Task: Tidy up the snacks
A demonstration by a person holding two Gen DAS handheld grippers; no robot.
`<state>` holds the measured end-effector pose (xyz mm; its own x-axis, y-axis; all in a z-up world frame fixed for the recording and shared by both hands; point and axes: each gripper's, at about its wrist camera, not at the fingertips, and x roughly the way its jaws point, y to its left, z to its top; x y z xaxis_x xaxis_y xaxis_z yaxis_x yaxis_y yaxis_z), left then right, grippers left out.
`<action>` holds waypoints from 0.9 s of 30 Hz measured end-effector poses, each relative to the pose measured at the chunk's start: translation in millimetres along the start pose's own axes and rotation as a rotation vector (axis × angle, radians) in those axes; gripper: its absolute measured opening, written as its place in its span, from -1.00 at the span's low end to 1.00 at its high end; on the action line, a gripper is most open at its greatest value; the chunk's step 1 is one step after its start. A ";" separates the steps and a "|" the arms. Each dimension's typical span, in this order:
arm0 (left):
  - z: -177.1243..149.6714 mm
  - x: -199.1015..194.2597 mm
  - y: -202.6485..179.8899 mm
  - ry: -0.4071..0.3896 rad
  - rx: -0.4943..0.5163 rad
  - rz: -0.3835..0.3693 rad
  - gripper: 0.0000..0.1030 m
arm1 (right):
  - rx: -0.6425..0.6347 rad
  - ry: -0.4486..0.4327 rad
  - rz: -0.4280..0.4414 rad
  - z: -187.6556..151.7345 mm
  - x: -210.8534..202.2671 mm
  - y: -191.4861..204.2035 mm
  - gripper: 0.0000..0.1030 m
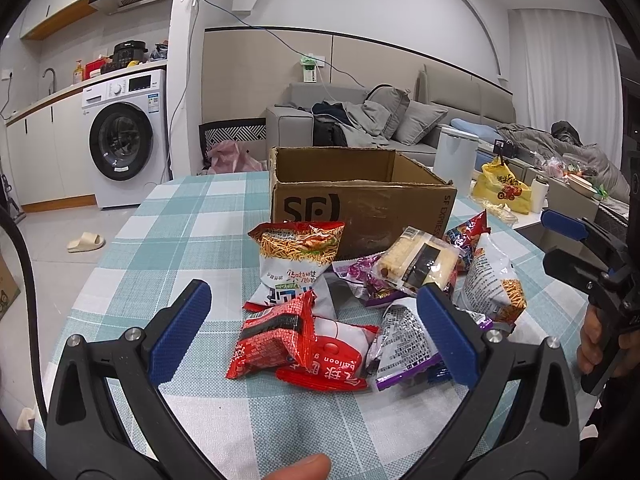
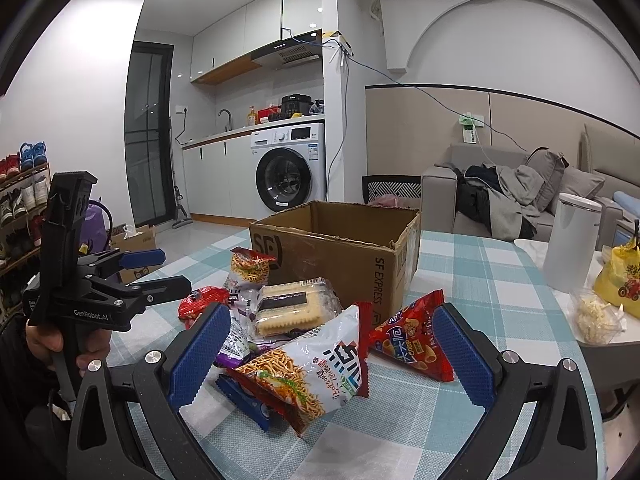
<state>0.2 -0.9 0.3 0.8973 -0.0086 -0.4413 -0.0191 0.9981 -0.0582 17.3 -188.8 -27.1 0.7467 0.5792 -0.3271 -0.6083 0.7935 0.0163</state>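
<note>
left gripper (image 1: 314, 330) jaws spread over red packet (image 1: 274, 344) | right gripper (image 2: 332, 354) jaws spread by noodle bag (image 2: 310, 376) | snacks heaped just before empty box (image 1: 360, 208) | risk: crowded pile, pinching two wrappers; slick film slipping

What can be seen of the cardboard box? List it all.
The cardboard box is brown corrugated card, open at the top with its flaps cut or folded away, leaving ragged edges. A black "SF" logo marks one side and "SF EXPRESS" runs along the next. It stands upright on the checked tablecloth, behind the pile of snack packets. The noodle snack bag leans at its front. From these angles nothing shows inside it. Both grippers are open and clear of it.
</note>
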 end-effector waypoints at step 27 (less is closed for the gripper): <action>-3.2 -2.2 3.0 0.016 -0.018 -0.002 0.99 | 0.021 0.061 -0.057 0.8 13.1 -3.0 1.00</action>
<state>-3.3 1.9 -1.8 0.8903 -0.0120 -0.4552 -0.0250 0.9969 -0.0753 29.1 -183.4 -30.8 0.7617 0.5212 -0.3850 -0.5594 0.8288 0.0153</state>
